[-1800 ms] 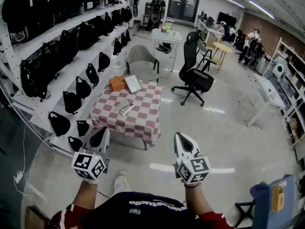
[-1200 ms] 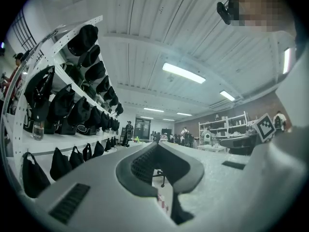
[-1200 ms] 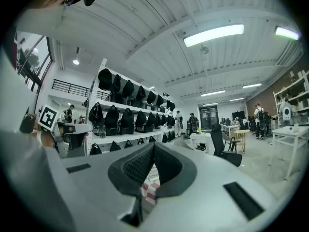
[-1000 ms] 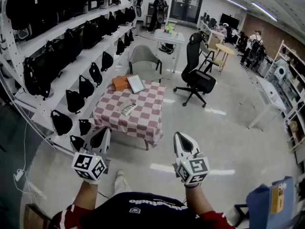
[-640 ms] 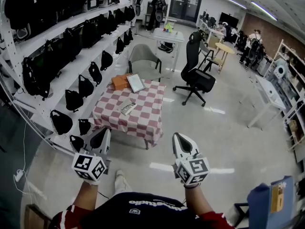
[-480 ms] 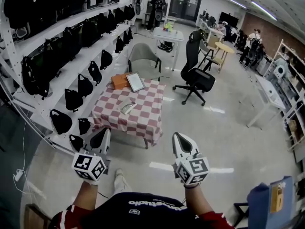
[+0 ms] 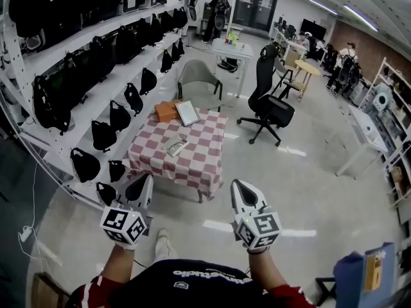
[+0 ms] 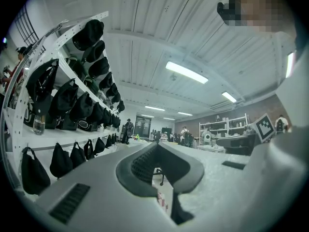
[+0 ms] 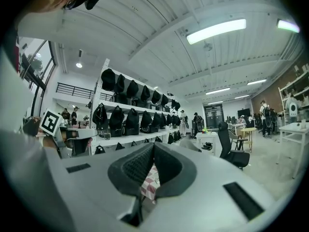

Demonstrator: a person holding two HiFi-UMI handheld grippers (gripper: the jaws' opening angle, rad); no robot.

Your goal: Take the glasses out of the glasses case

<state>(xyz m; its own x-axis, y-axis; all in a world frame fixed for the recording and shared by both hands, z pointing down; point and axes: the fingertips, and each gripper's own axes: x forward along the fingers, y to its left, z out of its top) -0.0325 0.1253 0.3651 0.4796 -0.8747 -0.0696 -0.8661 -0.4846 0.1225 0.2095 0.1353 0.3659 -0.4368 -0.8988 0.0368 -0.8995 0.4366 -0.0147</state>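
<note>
A small grey glasses case (image 7: pixel 176 147) lies shut near the middle of a low table (image 7: pixel 199 165) covered in a red-and-white checked cloth, a few steps ahead in the head view. My left gripper (image 7: pixel 142 185) and right gripper (image 7: pixel 239 187) are held in front of my body, well short of the table, pointing toward it. Both are shut with nothing between the pads. In the left gripper view the left gripper (image 8: pixel 157 145) has its tips touching. The right gripper (image 9: pixel 153 145) looks the same in its own view, with a strip of checked cloth showing below the tips.
An orange box (image 7: pixel 167 111) and a framed tablet (image 7: pixel 188 113) lie at the table's far end. A grey chair (image 7: pixel 198 79) stands behind it, a black office chair (image 7: pixel 270 101) to the right. Shelves of black bags (image 7: pixel 96 69) line the left wall.
The table has drifted slightly nearer and rightward in the head view as I step forward. Both grippers stay shut in the same pose.
</note>
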